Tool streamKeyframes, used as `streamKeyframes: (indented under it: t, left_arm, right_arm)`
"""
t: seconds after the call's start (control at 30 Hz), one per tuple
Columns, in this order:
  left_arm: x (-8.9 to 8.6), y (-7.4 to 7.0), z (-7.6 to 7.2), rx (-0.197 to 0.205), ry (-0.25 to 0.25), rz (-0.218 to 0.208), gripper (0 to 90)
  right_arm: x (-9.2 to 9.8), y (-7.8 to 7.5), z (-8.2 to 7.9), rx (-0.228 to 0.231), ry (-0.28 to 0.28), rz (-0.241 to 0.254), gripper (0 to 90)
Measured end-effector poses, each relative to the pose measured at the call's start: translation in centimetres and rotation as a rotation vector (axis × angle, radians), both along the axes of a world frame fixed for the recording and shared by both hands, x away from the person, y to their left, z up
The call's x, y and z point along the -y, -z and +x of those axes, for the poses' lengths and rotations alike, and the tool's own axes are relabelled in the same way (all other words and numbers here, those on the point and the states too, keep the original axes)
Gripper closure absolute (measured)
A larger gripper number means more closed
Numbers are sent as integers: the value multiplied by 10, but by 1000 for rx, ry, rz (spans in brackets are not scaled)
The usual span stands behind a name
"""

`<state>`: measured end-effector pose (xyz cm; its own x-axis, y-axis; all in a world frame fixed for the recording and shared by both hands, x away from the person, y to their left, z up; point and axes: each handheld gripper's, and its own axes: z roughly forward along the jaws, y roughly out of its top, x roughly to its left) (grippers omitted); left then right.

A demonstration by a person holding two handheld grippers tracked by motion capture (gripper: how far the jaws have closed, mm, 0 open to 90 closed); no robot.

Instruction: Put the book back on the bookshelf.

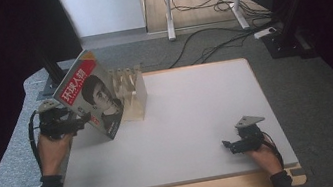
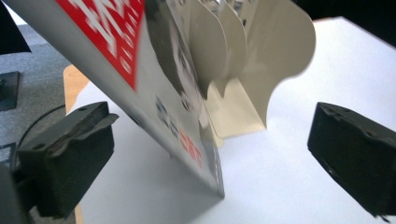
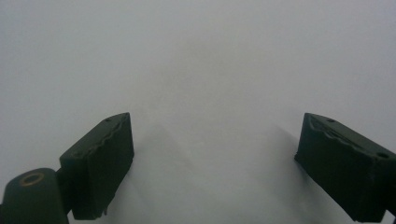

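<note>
White tabletop: the magazine leans tilted against the file rack, just beside your released left gripper. Your right gripper rests well apart, jaws spread, empty.

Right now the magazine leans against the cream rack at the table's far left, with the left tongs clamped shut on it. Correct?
Not quite. The magazine does lean against the rack at the table's far left, but the left tongs are open: the left gripper view shows both pads apart, clear of the magazine between them.
</note>
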<state>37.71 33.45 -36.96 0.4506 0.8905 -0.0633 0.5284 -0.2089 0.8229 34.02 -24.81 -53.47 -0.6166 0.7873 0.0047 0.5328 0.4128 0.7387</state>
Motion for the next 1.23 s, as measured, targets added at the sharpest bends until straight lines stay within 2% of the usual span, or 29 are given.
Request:
streamKeyframes:
  t: [0.27,0.43,0.5,0.57,0.63,0.73,0.87,1.0,1.03,1.23]
  left_arm:
    - [14,20,-28,4,44,16,0]
    - [31,46,-40,-14,87,44,0]
    - [39,59,-43,-20,105,28,0]
    - [46,73,-45,-35,120,22,0]
    - [55,90,-45,-56,131,49,0]
    - [64,110,-45,-89,150,51,0]
    - [79,135,-43,-140,160,133,0]
    - [91,157,-40,-200,174,180,0]
    - [92,157,-42,-179,171,183,0]
    - [91,158,-41,-187,169,178,0]
  right_arm:
    - [0,0,0,0,1,0,104]
    - [0,0,0,0,1,0,104]
    - [0,0,0,1,2,-1,104]
    - [0,0,0,2,3,-2,104]
    - [0,0,0,2,3,-3,104]
    - [0,0,0,3,3,-3,104]
    - [0,0,0,3,3,-3,104]
    - [0,0,0,4,2,-3,104]
    - [0,0,0,4,2,-4,104]
    - [0,0,-2,5,1,-1,106]
